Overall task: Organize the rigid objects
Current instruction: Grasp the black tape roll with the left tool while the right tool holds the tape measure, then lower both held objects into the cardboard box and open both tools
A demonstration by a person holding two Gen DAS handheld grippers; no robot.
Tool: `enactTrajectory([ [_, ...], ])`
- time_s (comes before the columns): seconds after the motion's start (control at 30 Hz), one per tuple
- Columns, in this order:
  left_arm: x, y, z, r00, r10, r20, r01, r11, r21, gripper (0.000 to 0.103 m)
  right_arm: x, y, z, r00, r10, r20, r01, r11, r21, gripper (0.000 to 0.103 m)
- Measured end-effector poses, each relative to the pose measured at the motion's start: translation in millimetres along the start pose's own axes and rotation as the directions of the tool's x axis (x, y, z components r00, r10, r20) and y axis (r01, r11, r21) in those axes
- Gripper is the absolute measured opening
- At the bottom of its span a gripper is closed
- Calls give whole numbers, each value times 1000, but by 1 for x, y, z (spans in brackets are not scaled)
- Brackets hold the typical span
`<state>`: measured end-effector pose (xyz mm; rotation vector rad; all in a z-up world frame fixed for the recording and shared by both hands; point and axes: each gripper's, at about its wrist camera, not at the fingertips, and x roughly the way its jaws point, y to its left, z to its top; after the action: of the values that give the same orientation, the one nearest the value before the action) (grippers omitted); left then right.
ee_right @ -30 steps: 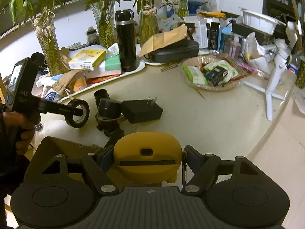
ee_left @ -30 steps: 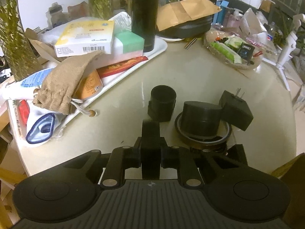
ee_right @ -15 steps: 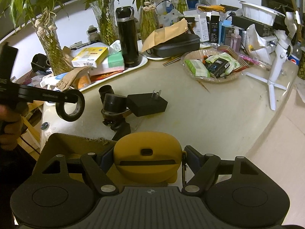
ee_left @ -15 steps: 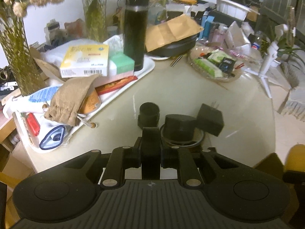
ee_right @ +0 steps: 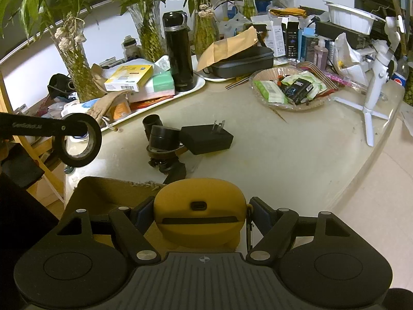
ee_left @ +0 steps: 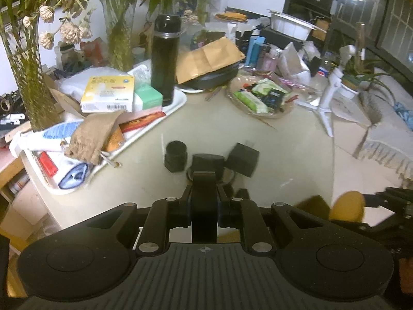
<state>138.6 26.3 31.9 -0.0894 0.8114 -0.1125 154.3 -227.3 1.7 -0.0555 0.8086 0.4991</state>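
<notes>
My left gripper [ee_left: 204, 206] is shut on a black tape roll [ee_left: 204, 201], seen edge-on; it shows as a ring [ee_right: 77, 139] in the right wrist view, held above the table's near left edge. My right gripper [ee_right: 200, 219] is shut on a yellow rounded case [ee_right: 200, 217], which also shows in the left wrist view [ee_left: 347, 206]. On the round beige table [ee_right: 284, 155] lie a black cylinder [ee_left: 176, 155], a black cap on a brown ring [ee_right: 164, 139] and a black plug adapter [ee_right: 206, 139].
A white tray [ee_left: 178, 103] holds boxes, a burlap pouch [ee_left: 93, 134] and a black flask [ee_left: 164, 56]. A glass dish of packets [ee_right: 289, 90], a white tripod [ee_right: 371, 90], plant vases and a brown cardboard box [ee_right: 108, 191] below my right gripper.
My left gripper has lifted and pulled back with the tape roll, so the table objects look smaller. The right gripper with the yellow case has hardly moved.
</notes>
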Motion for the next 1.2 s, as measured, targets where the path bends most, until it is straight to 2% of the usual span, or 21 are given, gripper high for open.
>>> enactTrajectory([
  [0.27,-13,-8,-23,998,-52,-47,51,998,-31,17,-8,7,-2,1000,17,4,-17,1000,-7,79],
  [0.4,-8,-10,-37,995,-58,-83,54,997,-52,17,-12,9,-3,1000,25,10,-25,1000,-10,79],
  [0.47,-5,-12,-43,995,-27,-101,21,998,-59,17,-14,11,-5,1000,28,11,-28,1000,-14,79],
  [0.53,2,-16,-47,991,53,-125,-60,997,-50,18,-15,12,-6,1000,28,10,-28,999,-16,79],
  [0.6,6,-18,-51,986,88,-145,-95,995,-38,18,-15,13,-6,1000,27,9,-27,1000,-16,79],
  [0.67,7,-20,-52,989,57,-133,-64,997,-47,20,-16,13,-7,1000,24,8,-24,1000,-16,79],
  [0.7,6,-21,-52,992,30,-119,-35,998,-42,27,-16,13,-7,1000,23,7,-23,1000,-17,79],
  [0.73,4,-22,-53,994,12,-106,-16,999,-39,39,-17,13,-8,1000,21,6,-21,1000,-16,79],
  [0.8,-3,-22,-53,997,-13,-70,11,999,-36,51,-17,12,-9,1000,20,4,-20,1000,-16,79],
  [0.9,-10,-22,-55,999,-25,-42,24,999,-32,53,-17,11,-10,1000,17,-3,-17,1000,-16,79],
  [1.2,-21,-9,-67,999,7,-46,-8,1000,-20,53,-6,17,-13,998,30,-47,-31,999,-35,79],
])
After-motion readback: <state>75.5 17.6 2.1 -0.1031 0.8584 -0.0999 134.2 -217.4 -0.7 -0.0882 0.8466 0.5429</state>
